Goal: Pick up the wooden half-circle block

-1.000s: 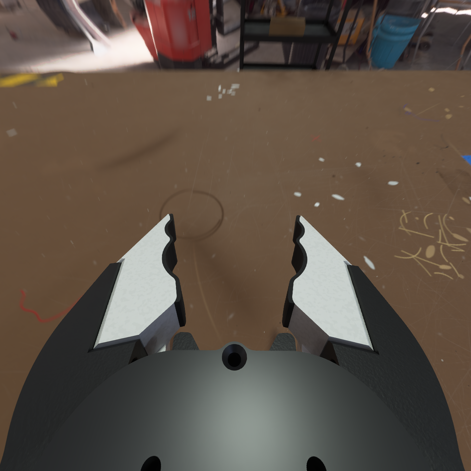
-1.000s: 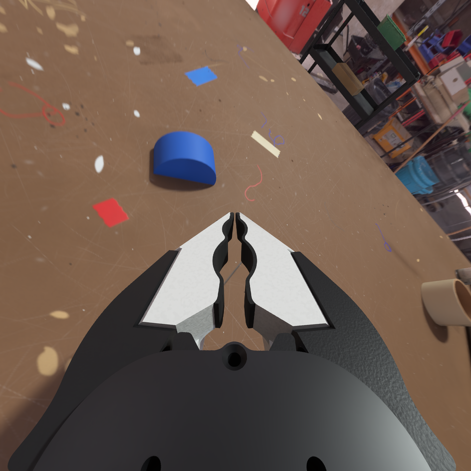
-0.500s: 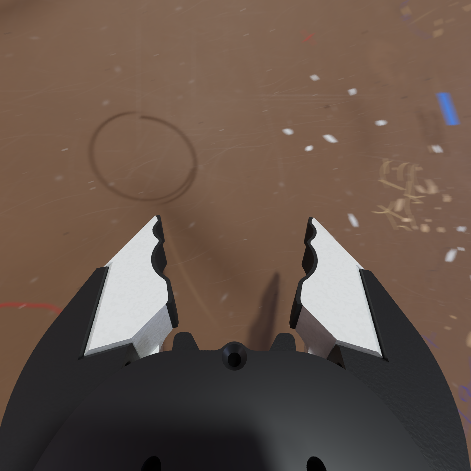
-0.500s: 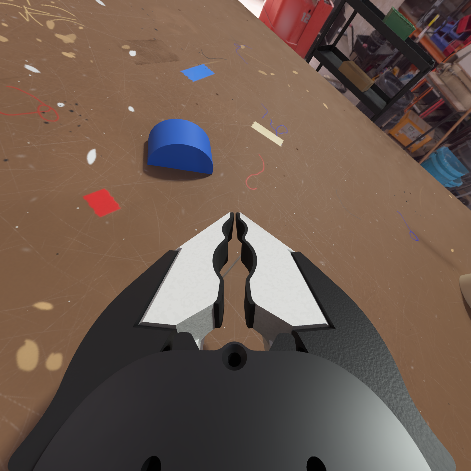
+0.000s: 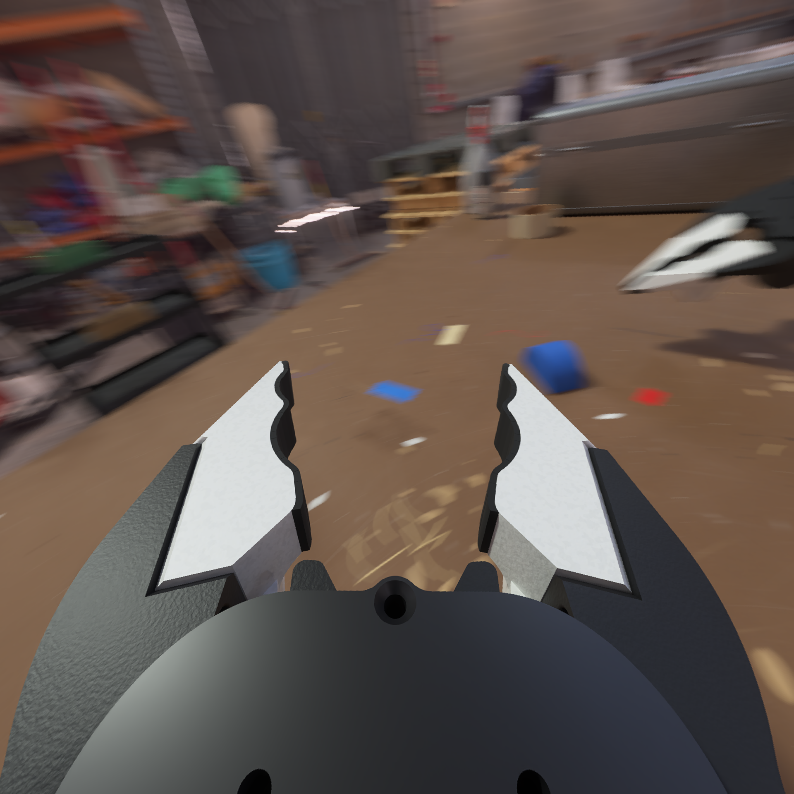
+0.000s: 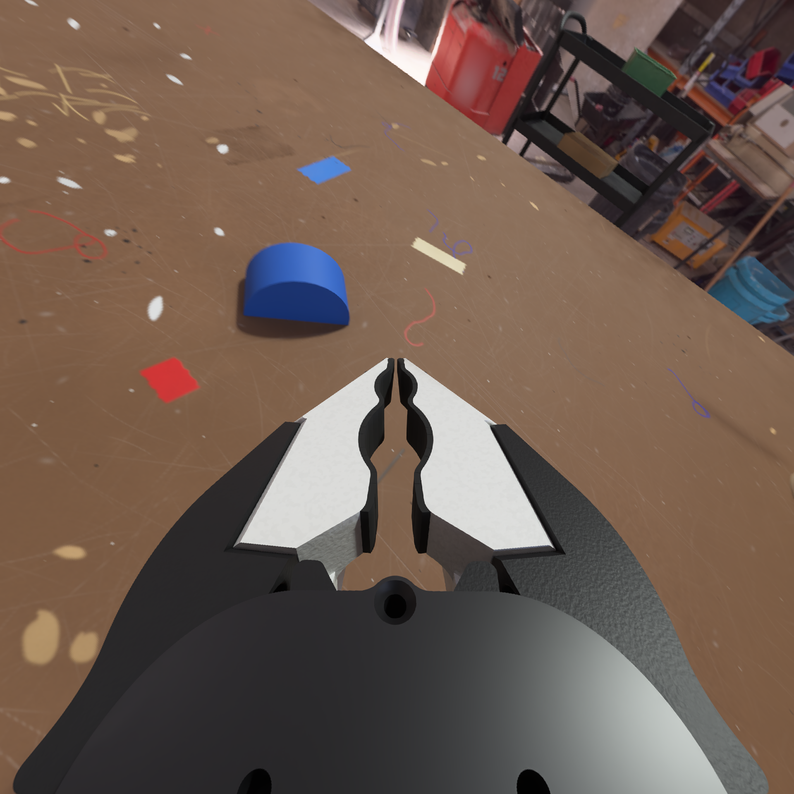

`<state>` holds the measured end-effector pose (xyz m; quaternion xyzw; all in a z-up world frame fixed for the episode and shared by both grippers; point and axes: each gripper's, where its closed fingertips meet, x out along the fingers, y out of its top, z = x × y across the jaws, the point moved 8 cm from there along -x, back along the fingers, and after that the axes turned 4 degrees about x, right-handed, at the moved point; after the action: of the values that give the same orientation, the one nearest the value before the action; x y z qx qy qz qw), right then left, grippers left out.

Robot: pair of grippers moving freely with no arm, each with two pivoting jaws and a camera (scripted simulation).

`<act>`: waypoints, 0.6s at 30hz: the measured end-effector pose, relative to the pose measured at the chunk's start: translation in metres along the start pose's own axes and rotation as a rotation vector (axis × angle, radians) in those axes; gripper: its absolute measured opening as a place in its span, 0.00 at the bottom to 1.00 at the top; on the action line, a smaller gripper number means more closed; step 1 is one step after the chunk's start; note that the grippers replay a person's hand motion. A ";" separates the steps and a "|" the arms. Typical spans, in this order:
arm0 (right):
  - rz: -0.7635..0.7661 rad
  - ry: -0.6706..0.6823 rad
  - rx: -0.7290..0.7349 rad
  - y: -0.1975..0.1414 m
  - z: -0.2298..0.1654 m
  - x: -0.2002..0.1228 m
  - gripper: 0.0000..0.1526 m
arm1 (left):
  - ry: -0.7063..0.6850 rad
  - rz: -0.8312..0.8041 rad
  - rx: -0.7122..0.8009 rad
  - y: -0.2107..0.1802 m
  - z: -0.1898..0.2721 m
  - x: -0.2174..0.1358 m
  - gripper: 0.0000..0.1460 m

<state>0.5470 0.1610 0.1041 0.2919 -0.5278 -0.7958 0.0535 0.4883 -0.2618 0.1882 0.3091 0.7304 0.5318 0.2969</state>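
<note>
Since earlier: your left gripper (image 5: pixel 394 365) is swinging up from the table toward the blue half-circle block (image 5: pixel 554 365), view smearing.
Left fingers: you are holding them spread, gripping nothing.
Right gripper (image 6: pixel 394 361): you are keeping it pinched together, empty.
Block: it is lying flat-side-down on the brown scuffed table (image 6: pixel 558 386), ahead-left of the right gripper (image 5: pixel 696 253).
Risk: you may be overshooting at this speed, nudging the block or clipping the other gripper.

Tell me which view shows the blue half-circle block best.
The right wrist view: the blue half-circle block is sharp there, flat side down on the table, flat end facing the camera. The left wrist view shows it small and motion-blurred, beyond the left tool's right finger.
</note>
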 end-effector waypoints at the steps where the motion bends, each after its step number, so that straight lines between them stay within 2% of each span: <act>1: 0.012 0.015 0.000 0.002 -0.003 0.002 0.01 | -0.154 0.002 -0.017 0.003 0.023 0.029 0.64; 2: 0.022 0.030 -0.008 0.005 -0.006 0.004 0.01 | -0.296 -0.030 -0.023 0.002 0.045 0.056 0.62; 4: 0.040 0.037 -0.073 0.007 -0.011 0.009 0.01 | -0.466 -0.171 0.028 -0.011 0.084 0.108 0.56; 6: 0.059 0.032 -0.156 0.007 -0.014 0.011 0.01 | -0.522 -0.358 0.075 -0.034 0.112 0.150 0.54; 8: 0.070 0.036 -0.188 0.006 -0.015 0.010 0.01 | -0.545 -0.519 0.015 -0.048 0.132 0.179 0.54; 9: 0.067 0.039 -0.187 0.005 -0.015 0.010 0.01 | -0.532 -0.578 -0.038 -0.050 0.137 0.188 0.54; 11: 0.060 0.047 -0.162 0.005 -0.013 0.010 0.01 | -0.398 -0.651 -0.144 -0.049 0.142 0.198 0.53; 12: 0.060 0.059 -0.142 0.005 -0.011 0.010 0.01 | -0.320 -0.648 -0.202 -0.047 0.146 0.201 0.52; 14: 0.063 0.074 -0.091 0.005 -0.007 0.010 0.01 | -0.248 -0.607 -0.297 -0.046 0.157 0.205 0.47; 16: 0.070 0.080 -0.043 0.005 -0.002 0.009 0.01 | -0.198 -0.615 -0.296 -0.046 0.163 0.210 0.40; 18: 0.072 0.076 -0.010 0.005 0.002 0.008 0.01 | -0.135 -0.624 -0.270 -0.044 0.166 0.213 0.37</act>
<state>0.5382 0.1577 0.1056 0.3024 -0.5316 -0.7843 0.1035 0.4741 -0.0108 0.0810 0.0634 0.6914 0.4856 0.5312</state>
